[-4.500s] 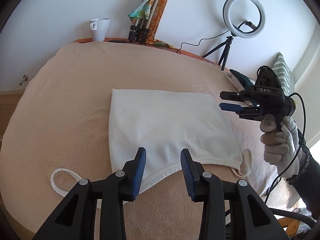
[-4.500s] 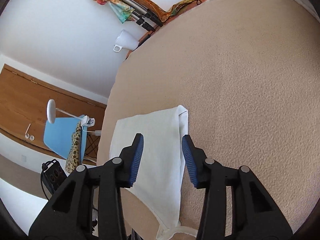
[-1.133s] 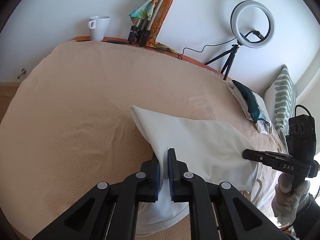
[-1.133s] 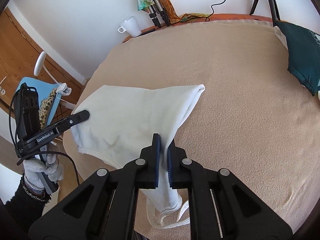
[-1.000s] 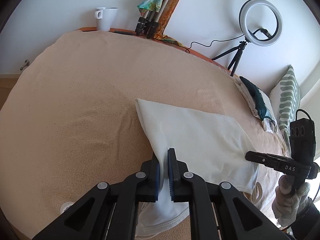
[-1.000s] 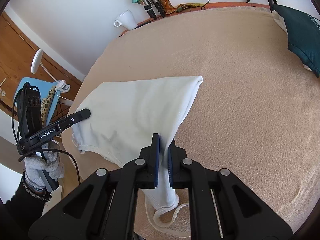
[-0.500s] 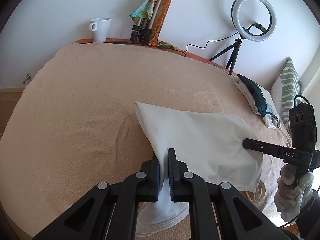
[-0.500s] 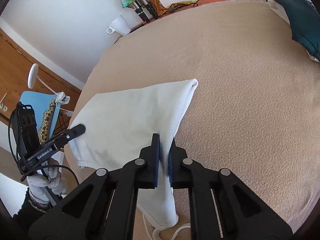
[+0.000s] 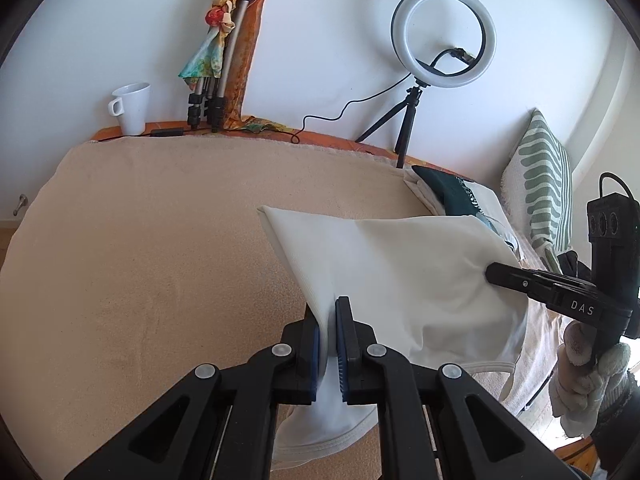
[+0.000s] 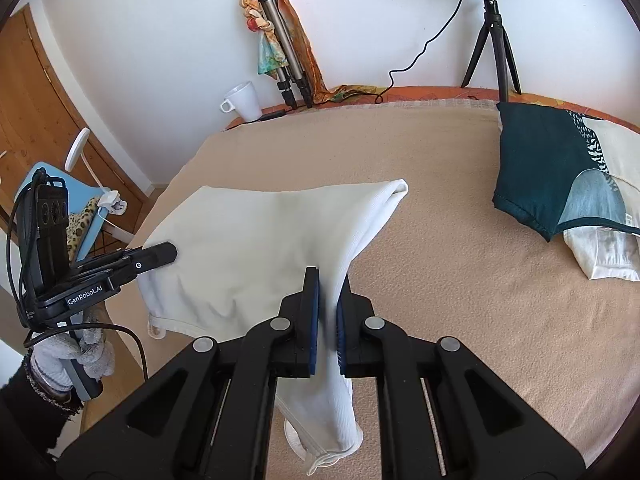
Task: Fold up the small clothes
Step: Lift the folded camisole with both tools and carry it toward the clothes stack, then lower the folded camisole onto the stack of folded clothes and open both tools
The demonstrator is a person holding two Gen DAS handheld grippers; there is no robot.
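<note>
A white tank top point(image 9: 400, 272) is lifted off the beige blanket, held stretched between both grippers; its far folded edge still touches the blanket. It also shows in the right wrist view point(image 10: 260, 240). My left gripper point(image 9: 329, 312) is shut on the garment's left side. My right gripper point(image 10: 326, 284) is shut on its right side. Each gripper shows in the other's view: the right one point(image 9: 492, 272), the left one point(image 10: 170, 254). The straps hang below the jaws.
The beige blanket point(image 9: 140, 240) covers the bed. A folded teal and white stack point(image 10: 560, 184) lies at the right, with a striped pillow point(image 9: 540, 184) behind. A white mug point(image 9: 130, 108), folded tripod point(image 9: 216, 80) and ring light point(image 9: 444, 36) stand along the back wall.
Since half a second ago both grippers have raised the garment higher and carried its near edge forward over the rest. Both were open 4.5 s ago with the top lying flat.
</note>
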